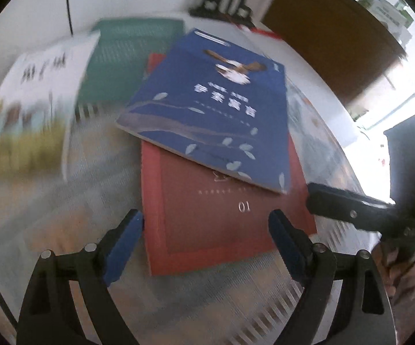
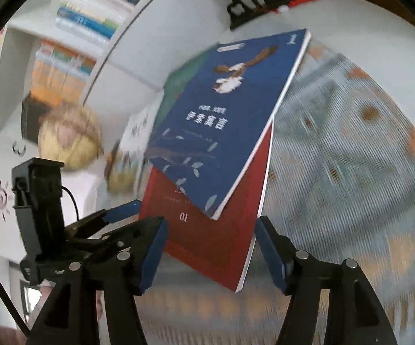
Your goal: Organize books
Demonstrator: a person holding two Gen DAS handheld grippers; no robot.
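The books are not yet squared: the blue book [image 1: 207, 115] lies askew on the red book [image 1: 224, 224], with a green book [image 1: 126, 57] and a white book [image 1: 40, 86] spread toward the tabletop's [image 1: 106, 158] far edge. The left gripper [image 1: 206, 227] and the right gripper [image 2: 210, 244] tilt down over the red book's near end, jaws apart, holding nothing.

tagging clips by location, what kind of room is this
Probably a home study or reading room: packed bookshelves, a globe, and books like the blue book lying on a cloth-covered table.
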